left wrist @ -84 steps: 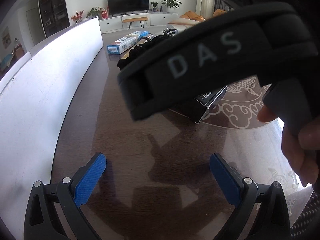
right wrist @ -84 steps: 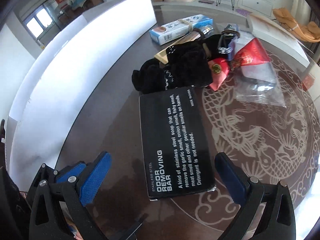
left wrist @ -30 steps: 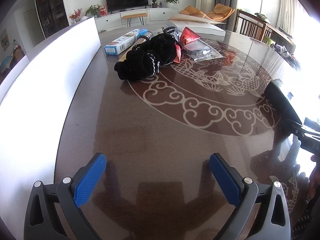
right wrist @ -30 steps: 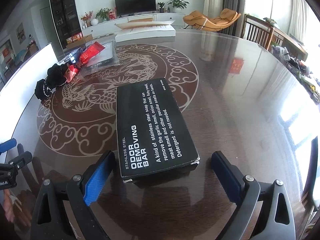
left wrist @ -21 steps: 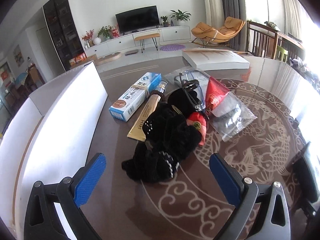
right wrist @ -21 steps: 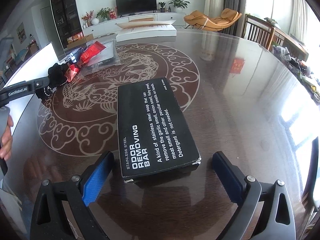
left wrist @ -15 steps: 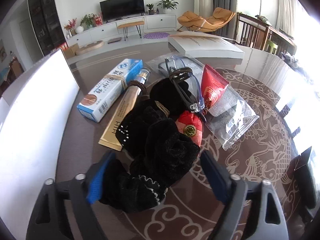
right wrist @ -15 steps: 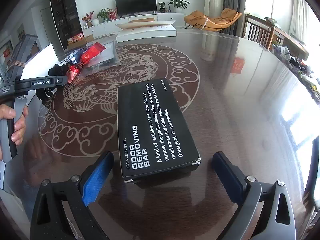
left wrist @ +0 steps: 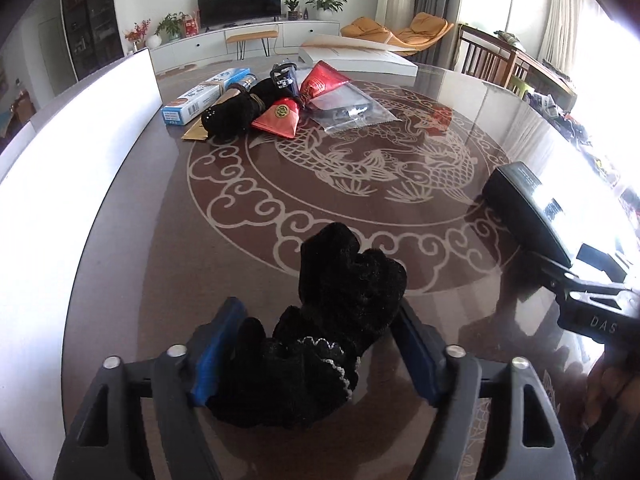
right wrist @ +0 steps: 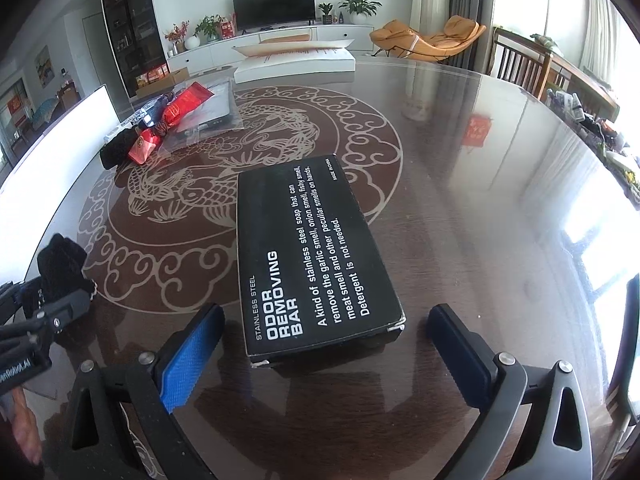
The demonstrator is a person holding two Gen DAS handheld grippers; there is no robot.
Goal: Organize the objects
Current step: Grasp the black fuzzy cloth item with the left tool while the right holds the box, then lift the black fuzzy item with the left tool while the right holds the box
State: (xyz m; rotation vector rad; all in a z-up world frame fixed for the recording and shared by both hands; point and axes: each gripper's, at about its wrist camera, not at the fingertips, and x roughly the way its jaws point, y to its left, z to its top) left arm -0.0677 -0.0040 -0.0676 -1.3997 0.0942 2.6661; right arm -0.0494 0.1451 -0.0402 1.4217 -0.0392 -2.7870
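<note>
My left gripper point(left wrist: 316, 344) is shut on a black fuzzy fabric bundle point(left wrist: 332, 320) and holds it over the near part of the round table point(left wrist: 168, 240). The bundle also shows at the left edge of the right wrist view point(right wrist: 60, 264). My right gripper point(right wrist: 324, 344) is open, its fingers either side of the near end of a black "Odor Removing Bar" box point(right wrist: 312, 252) lying flat on the table. The box shows at the right of the left wrist view point(left wrist: 528, 212).
A pile stays at the far left of the table: a blue-white box point(left wrist: 204, 94), another black fabric piece point(left wrist: 232, 114), red packets point(left wrist: 280, 118), a clear bag point(left wrist: 348, 106). A white panel point(left wrist: 72, 152) lines the left edge. A white flat box point(right wrist: 296, 60) lies at the far side.
My left gripper closed on the black fabric bundle at the pile and carried it back toward the near side of the table. The right gripper and the black box have stayed put.
</note>
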